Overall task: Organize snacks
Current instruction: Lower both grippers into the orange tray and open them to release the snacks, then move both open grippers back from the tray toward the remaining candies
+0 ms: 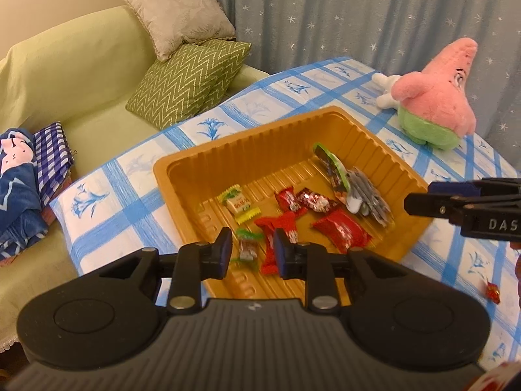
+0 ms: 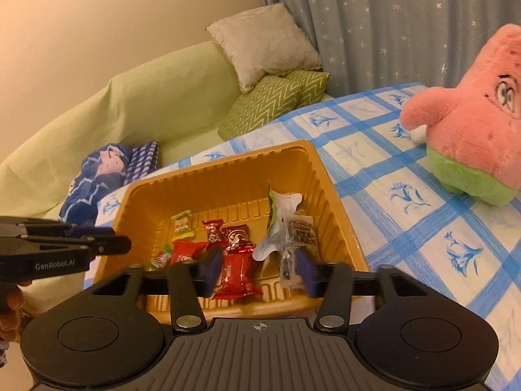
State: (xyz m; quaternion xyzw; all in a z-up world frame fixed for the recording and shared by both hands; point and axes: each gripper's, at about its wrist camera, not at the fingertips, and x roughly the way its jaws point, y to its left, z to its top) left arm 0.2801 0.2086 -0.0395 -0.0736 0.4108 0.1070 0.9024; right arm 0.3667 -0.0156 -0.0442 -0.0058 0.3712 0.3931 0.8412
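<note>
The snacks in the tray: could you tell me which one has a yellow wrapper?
The small yellow candy at the tray's far left; the neighbouring wrappers are red, green or silvery.

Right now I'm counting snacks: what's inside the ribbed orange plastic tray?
Ribbed orange plastic tray: red-wrapped candies, a yellow-green wrapped sweet, grey and green pouches. Anything under them is hidden.

left wrist: I look down close over my left gripper | right wrist: likewise, right gripper | shared: tray, tablecloth
</note>
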